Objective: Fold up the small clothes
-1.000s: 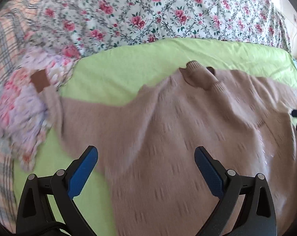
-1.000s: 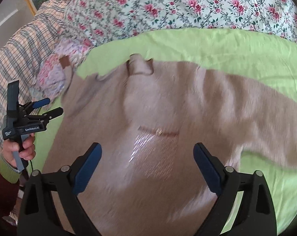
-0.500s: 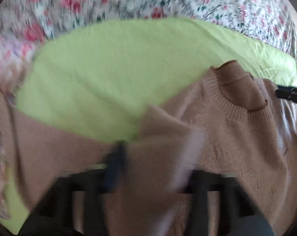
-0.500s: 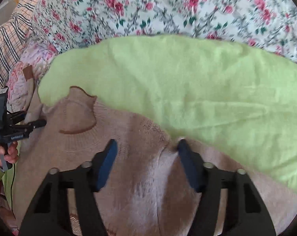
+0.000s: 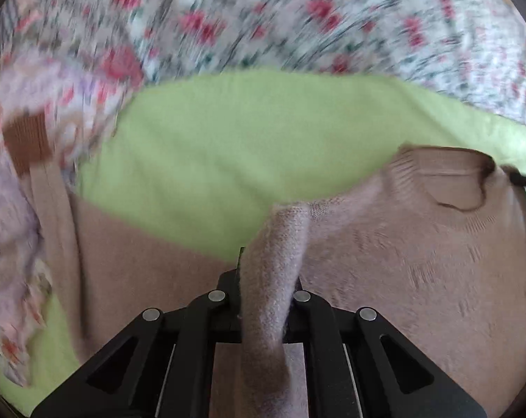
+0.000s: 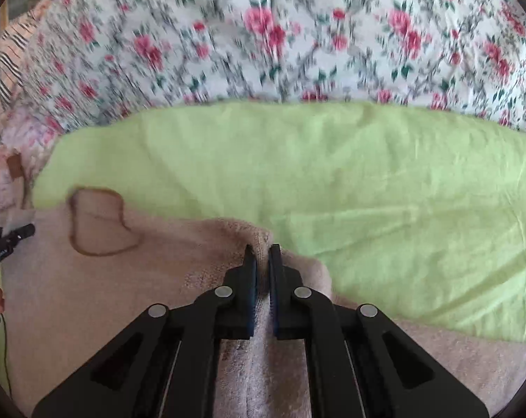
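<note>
A small pinkish-brown knit sweater [image 5: 419, 261] lies on a green sheet [image 5: 245, 146], its ribbed collar [image 5: 447, 181] toward the flowered bedding. My left gripper [image 5: 266, 278] is shut on a pinched fold of the sweater's left shoulder; the fold bunches up between the jaws. My right gripper [image 6: 261, 261] is shut on the sweater [image 6: 106, 296] at its right shoulder edge, right of the collar [image 6: 99, 230]. The left gripper's tip [image 6: 15, 237] shows at the far left of the right wrist view, and the right gripper's tip [image 5: 520, 183] at the far right of the left wrist view.
Flowered bedding [image 6: 280, 41] lies behind the green sheet [image 6: 367, 181]. A pale flowered garment [image 5: 22, 191] with a brown cuff [image 5: 27, 142] on it lies at the left, where the sweater's sleeve reaches. Checked fabric [image 6: 8, 55] is at the far left.
Both grippers moved forward from above the sweater's body to its shoulders and went from wide open to shut, each pinching a fold of the knit.
</note>
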The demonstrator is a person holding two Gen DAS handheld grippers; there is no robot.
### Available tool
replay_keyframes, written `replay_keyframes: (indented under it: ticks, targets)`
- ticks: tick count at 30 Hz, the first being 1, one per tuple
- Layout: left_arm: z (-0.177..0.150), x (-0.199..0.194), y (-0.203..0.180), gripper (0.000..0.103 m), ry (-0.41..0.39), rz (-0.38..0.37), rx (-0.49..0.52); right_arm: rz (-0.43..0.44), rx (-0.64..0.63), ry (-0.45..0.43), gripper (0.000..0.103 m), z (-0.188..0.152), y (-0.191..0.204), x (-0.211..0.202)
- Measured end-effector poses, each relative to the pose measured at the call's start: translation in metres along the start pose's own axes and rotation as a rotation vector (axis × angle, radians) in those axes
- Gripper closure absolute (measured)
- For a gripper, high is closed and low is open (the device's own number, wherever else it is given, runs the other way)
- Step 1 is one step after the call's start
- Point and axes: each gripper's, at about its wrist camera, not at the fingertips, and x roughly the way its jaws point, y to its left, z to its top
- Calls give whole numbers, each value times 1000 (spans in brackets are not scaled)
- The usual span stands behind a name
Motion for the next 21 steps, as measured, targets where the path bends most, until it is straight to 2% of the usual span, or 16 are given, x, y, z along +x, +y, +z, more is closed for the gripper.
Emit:
replay_keyframes:
  ticks: [4,5,8,11,12,16,21]
  targets:
    - [-3,9,10,93,9,-4,-37,-25,17,20,96,-6,2,20]
    - [-1,9,13,88,16,-3,-43,-18,34,21,95,-6,1,20]
    - [4,-6,21,71,17,13,-68,18,104,17,79,-4,-9,0]
    - [4,-38,27,54,-17,33,-100,16,144,-34,71,-14,-29,-44]
    - [2,-49,28,51,-29,30,-109,9,162,-54,67,-17,-36,-63]
    - [-12,-91,9,44,-71,4,-111,-8,281,-83,64,-72,-84,-117]
    - [-49,-129,-25,34,-79,-54,-90,-116,467,-82,63,-147,-150,-167]
